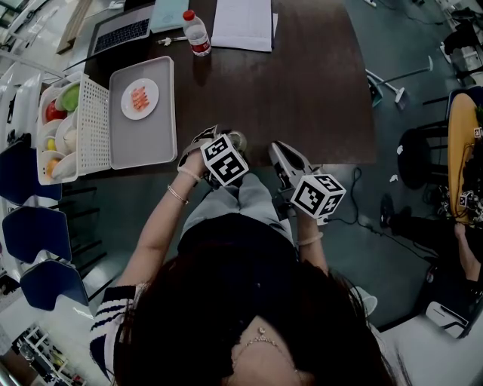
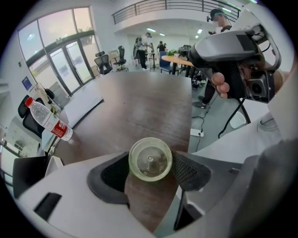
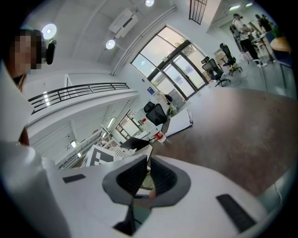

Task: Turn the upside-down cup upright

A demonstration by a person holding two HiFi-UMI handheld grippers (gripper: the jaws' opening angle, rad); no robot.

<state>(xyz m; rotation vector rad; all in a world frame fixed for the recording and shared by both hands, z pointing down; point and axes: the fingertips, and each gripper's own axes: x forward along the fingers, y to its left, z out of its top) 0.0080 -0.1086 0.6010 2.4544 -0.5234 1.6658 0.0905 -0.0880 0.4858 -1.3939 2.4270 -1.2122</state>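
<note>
A clear, yellowish plastic cup (image 2: 150, 159) stands upside down, base up, at the near edge of the dark wooden table (image 2: 135, 107). My left gripper (image 2: 150, 169) points steeply down over it, with one black pad against each side of the cup. From above, the cup (image 1: 236, 140) peeks out beside the left gripper (image 1: 226, 145) and its marker cube. My right gripper (image 1: 283, 160) hovers at the table edge just right of the cup, jaws shut with nothing between them (image 3: 148, 179). It also appears at the upper right of the left gripper view (image 2: 233, 56).
A water bottle (image 1: 198, 34) lies at the table's far side, with papers (image 1: 241, 22) and a laptop (image 1: 121, 34) near it. To the left sit a white tray with a plate (image 1: 143, 113) and a rack of bowls (image 1: 60, 132). Blue chairs (image 1: 30, 226) stand left.
</note>
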